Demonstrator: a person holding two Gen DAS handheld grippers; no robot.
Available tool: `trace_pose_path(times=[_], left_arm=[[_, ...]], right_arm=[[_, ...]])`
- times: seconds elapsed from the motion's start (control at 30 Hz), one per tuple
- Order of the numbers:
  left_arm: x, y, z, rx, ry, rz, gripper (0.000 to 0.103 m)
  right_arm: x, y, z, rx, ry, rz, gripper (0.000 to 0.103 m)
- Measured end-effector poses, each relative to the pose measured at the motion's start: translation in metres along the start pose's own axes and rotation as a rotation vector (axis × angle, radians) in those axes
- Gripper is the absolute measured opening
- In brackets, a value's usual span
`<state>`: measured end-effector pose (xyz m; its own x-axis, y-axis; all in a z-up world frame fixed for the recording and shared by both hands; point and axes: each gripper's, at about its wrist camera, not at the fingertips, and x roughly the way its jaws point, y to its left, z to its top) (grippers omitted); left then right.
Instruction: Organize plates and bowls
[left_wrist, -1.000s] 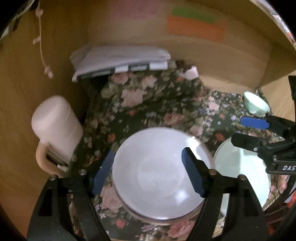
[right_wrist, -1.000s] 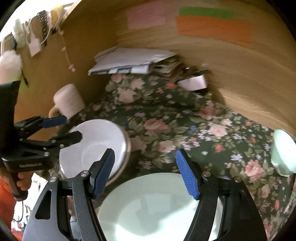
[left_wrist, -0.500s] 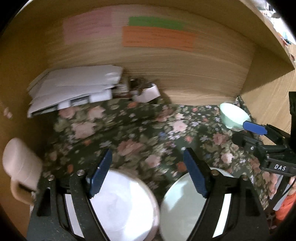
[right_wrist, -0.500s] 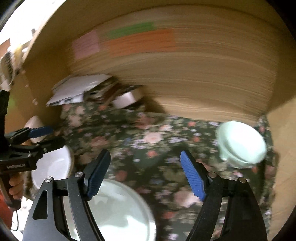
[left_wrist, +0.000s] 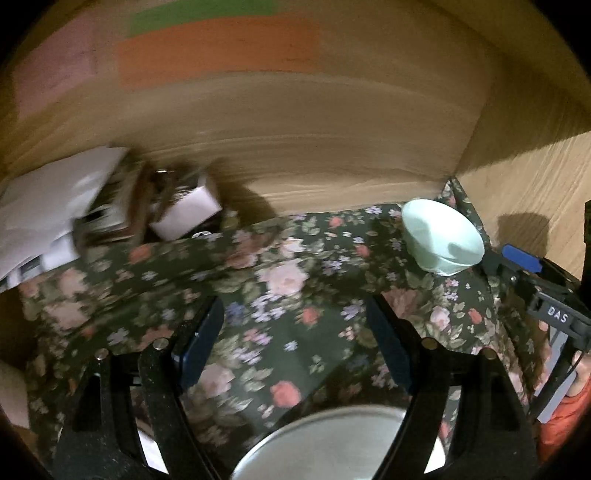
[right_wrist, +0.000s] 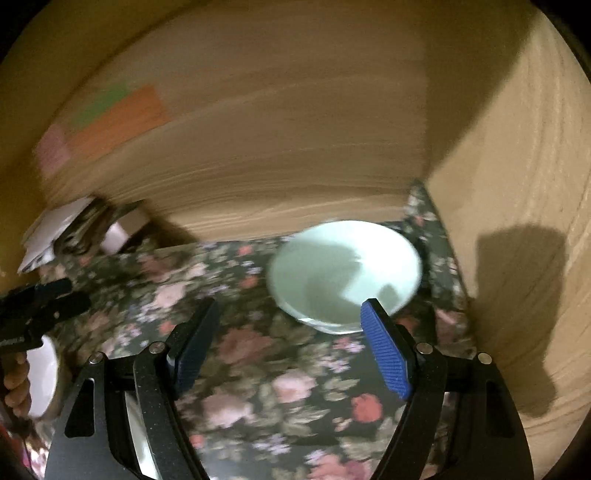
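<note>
Wooden walls enclosed a table (left_wrist: 288, 325) covered with dark floral cloth, coloured paper strips (left_wrist: 218, 51) stuck on the back wall. Left claw (left_wrist: 295, 347) was released, nothing between its pads, only cloth. A plate (left_wrist: 325, 443) rim showed at bottom centre of the left wrist view, below the claw. Mint bowl (left_wrist: 443, 236) sat at right of that view, in the back corner, well apart from the left claw. Right claw (right_wrist: 291, 347) was spread, empty; in its view the mint bowl (right_wrist: 343, 273) lay just beyond, upper right, overlapped by the right pad (right_wrist: 386, 350), contact unclear. White bowl (right_wrist: 42, 373) at left edge. Papers (left_wrist: 48, 206) blurred, upper left.
</note>
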<state>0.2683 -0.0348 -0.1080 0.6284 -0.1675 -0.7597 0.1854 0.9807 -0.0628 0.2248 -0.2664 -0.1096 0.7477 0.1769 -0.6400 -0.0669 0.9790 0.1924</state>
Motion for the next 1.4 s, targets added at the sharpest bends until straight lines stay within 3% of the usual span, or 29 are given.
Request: trace_pose_path(times=[0.47,0.53,0.6,0.73,0.97,1.4], left_arm=[[0.056,-0.037,0.031,0.063,0.058,-0.018,0.079],[0.060,-0.038,0.031,0.068,0.056,-0.020,0.079],[0.063,-0.039,0.032,0.071,0.055,-0.023,0.079],[0.066,-0.041,0.032,0.075,0.055,-0.032,0.079],[0.068,-0.040,0.030,0.070,0.055,-0.042,0.079],[0.082,-0.036,0.008,0.085,0.138,-0.019,0.079]], right_arm=[[0.059,-0.059,0.002,0.137,0.102,-0.088,0.076],[0.067,-0.061,0.002,0.141,0.119,-0.082,0.071],[0.073,-0.061,0.001,0.150,0.147,-0.058,0.058],[0.076,-0.062,-0.001,0.170,0.160,-0.030,0.054],[0.081,-0.049,-0.001,0.115,0.189,0.006,0.034],[0.078,0.016,-0.029,-0.119,0.276,0.160,0.020]])
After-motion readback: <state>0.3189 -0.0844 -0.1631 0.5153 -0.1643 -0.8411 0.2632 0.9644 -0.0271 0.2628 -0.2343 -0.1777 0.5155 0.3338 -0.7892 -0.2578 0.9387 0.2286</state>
